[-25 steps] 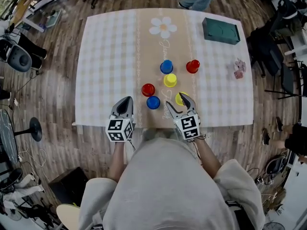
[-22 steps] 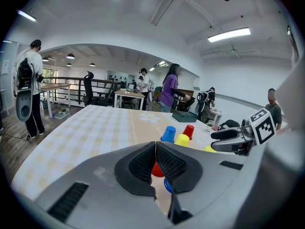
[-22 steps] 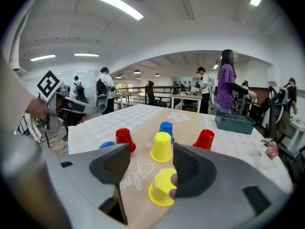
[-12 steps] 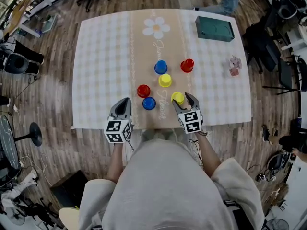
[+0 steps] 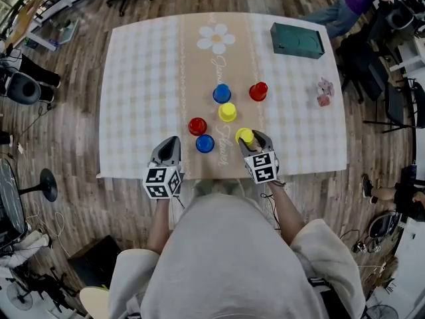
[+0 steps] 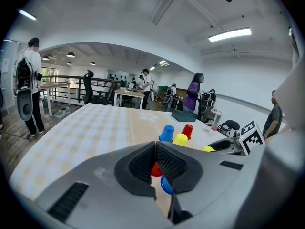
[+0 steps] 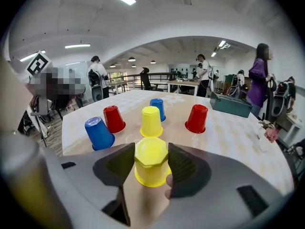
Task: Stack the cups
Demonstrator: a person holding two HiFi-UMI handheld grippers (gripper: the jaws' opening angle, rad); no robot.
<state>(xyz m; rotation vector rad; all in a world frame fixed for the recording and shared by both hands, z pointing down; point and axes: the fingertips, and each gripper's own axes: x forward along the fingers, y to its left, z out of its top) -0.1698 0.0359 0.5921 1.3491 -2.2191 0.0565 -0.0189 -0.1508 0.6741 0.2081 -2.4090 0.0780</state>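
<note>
- Since half a second ago, the right tool point(image 5: 251, 139) has edged forward and left onto the near yellow cup point(image 5: 244, 135). The left tool point(image 5: 170, 141) has hardly shifted.
- Head view: six upturned cups stand on the checked desk point(image 5: 139, 78).
- The near yellow cup sits by the front edge, between the right tool's jaws.
- The near blue cup point(image 5: 204, 143) and left red cup point(image 5: 197, 125) stand just beside each other, ahead of the left tool.
- Farther back, the far yellow cup point(image 5: 227, 111) stands just in front of the far blue cup point(image 5: 222, 93). The right red cup point(image 5: 258, 91) stands apart to their right.
- A green box point(image 5: 297, 40) lies near the far right corner.
- Left gripper view: the left tool's point(image 6: 156, 151) jaws are pressed together with nothing between them. The left red cup and near blue cup show just beyond the tips.
- Right gripper view: the right tool's point(image 7: 151, 163) pads clamp the near yellow cup on both sides near its upturned base, and its rim rests on the desk.
- The other five cups stand beyond it, each alone.
</note>
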